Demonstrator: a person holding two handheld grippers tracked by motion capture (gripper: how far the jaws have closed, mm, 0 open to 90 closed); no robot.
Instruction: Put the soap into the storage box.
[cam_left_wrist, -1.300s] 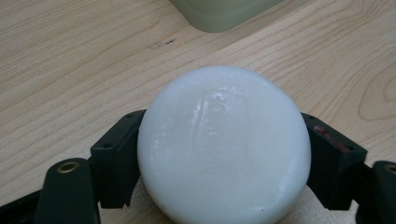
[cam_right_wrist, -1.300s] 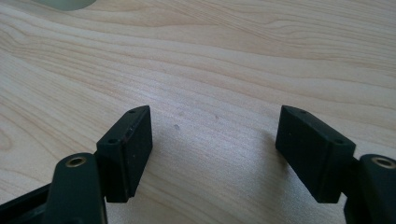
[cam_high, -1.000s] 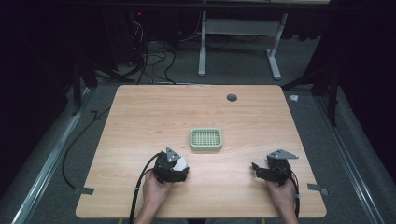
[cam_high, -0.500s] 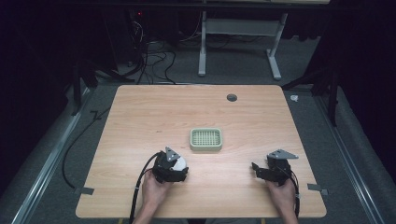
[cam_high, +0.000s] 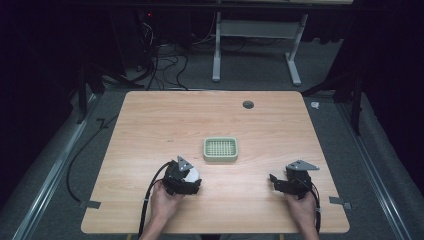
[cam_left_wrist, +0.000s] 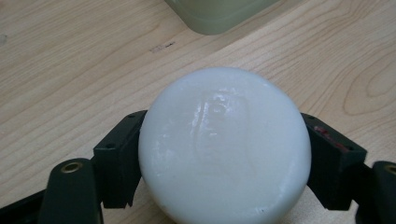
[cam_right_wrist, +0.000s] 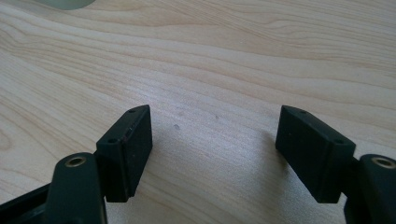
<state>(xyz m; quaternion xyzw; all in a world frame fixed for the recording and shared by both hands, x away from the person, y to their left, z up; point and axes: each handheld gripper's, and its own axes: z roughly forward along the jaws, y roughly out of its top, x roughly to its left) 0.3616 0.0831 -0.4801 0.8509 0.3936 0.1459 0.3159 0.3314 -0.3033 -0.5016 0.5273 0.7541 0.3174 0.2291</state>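
A round white bar of soap (cam_left_wrist: 224, 144) sits between the two black jaws of my left gripper (cam_high: 189, 176), which press on its sides. Seen from above, the white soap (cam_high: 191, 174) peeks out at that gripper's front, just left of and below a pale green slatted soap dish (cam_high: 220, 149). The dish's near edge (cam_left_wrist: 219, 14) shows at the top of the left gripper view. My right gripper (cam_high: 275, 181) rests low over the table near the front right, jaws wide apart (cam_right_wrist: 215, 149) with bare wood between them.
The wooden table (cam_high: 150, 125) has a round cable hole (cam_high: 248, 104) near its far edge. Tape tabs stick out at the front corners (cam_high: 90, 204). Cables and a desk frame (cam_high: 255, 40) lie on the floor beyond the table.
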